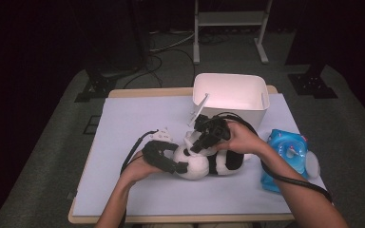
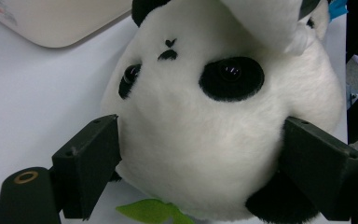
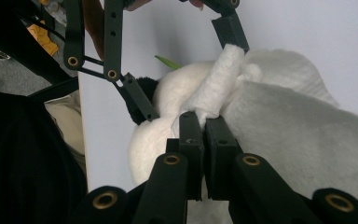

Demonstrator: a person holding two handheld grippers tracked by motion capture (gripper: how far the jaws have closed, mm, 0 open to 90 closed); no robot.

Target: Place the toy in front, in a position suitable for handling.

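A black-and-white panda plush (image 1: 204, 164) lies at the middle of the table. My left gripper (image 1: 178, 159) is shut on its head; in the left gripper view the jaws press both sides of the upside-down white face (image 2: 200, 116). A green leaf (image 2: 149, 210) pokes out beneath it. My right gripper (image 1: 194, 146) comes in from above and to the right. In the right gripper view the right gripper (image 3: 204, 123) is shut on a strip of white fleece (image 3: 223, 79) that runs up over the head (image 3: 172, 86) from a larger white fleece piece (image 3: 307, 135).
A white bin (image 1: 247, 111) stands open just behind the plush; its corner (image 2: 51, 23) appears in the left gripper view. A blue toy (image 1: 287, 152) lies at the right edge of the pale mat (image 1: 138, 114). Dark floor and stands surround the table.
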